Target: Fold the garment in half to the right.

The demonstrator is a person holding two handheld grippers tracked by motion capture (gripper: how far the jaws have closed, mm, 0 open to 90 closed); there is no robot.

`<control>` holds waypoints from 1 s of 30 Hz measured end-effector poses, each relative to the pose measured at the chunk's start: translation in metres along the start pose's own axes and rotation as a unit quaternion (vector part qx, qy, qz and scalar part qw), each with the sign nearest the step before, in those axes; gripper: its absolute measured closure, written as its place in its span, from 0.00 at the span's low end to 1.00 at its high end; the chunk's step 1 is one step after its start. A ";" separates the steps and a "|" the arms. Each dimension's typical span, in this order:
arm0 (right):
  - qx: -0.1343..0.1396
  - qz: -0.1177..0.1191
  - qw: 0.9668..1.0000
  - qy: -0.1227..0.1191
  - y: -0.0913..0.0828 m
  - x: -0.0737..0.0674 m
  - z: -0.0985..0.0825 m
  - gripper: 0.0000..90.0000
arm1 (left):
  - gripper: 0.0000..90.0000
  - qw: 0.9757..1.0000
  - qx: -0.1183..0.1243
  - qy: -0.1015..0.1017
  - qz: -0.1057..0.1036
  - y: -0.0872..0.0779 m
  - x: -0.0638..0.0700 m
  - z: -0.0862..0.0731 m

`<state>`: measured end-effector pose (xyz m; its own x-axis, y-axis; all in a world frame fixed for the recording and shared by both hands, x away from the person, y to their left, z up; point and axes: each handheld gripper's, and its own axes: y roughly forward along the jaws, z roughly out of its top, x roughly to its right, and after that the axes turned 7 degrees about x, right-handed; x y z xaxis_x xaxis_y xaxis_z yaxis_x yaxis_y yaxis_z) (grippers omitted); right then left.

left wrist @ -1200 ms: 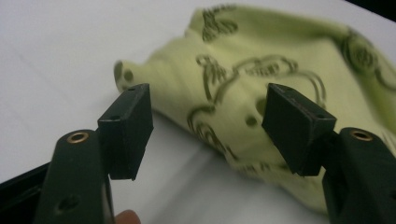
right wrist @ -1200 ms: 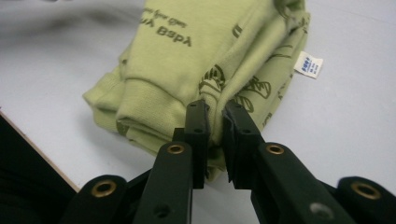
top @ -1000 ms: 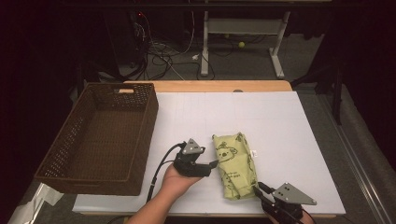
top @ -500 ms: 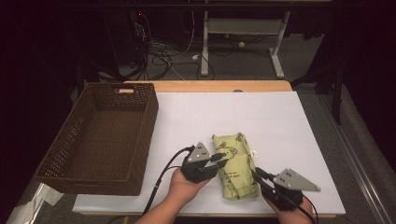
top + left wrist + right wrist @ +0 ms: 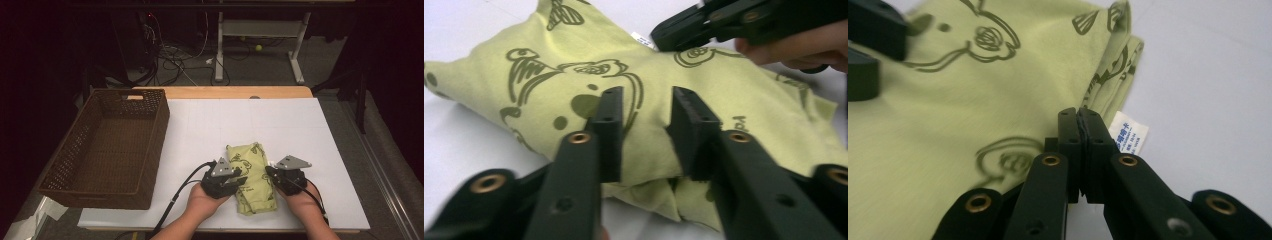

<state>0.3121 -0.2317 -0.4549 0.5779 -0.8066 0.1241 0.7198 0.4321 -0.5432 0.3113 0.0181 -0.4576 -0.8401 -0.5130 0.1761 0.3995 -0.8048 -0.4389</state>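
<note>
Both hands lie low on the white surface (image 5: pixel 310 130), forearms coming in from the near edge, one on each side of the folded green cloth (image 5: pixel 252 175).

Left hand-held gripper (image 5: pixel 644 107) points across the cloth's left side; its jaws have just been opening a little and stand part open, pads set against a raised fold, grip not certain.

Right hand-held gripper (image 5: pixel 1079 122) sits at the cloth's right edge, jaws fully together on that edge.

Brown wicker basket (image 5: pixel 107 145) stands well left of the cloth.

White tag (image 5: pixel 1129 132) just right of the cloth's edge; blue print too small to read.
</note>
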 end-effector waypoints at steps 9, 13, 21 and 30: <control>0.064 0.020 0.997 0.030 -0.051 -0.008 -0.030 0.88 | 0.33 0.999 0.002 -0.033 0.024 -0.045 -0.020 -0.010; 0.075 0.017 0.996 0.034 -0.061 -0.006 -0.031 0.83 | 0.23 0.998 -0.008 -0.033 0.044 -0.047 -0.024 -0.017; 0.087 0.020 0.994 0.057 -0.044 0.001 -0.010 0.72 | 0.00 0.997 -0.019 -0.063 0.047 -0.038 -0.023 -0.017; 0.061 0.031 0.994 0.086 0.033 0.030 0.045 0.70 | 0.00 0.997 -0.013 -0.055 0.057 -0.040 -0.022 -0.015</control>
<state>0.3703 -0.2232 -0.4315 0.5558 -0.8295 -0.0559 0.7325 0.5204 -0.4389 0.3084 0.0666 -0.4570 -0.7438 -0.6316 0.2187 0.4794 -0.7321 -0.4839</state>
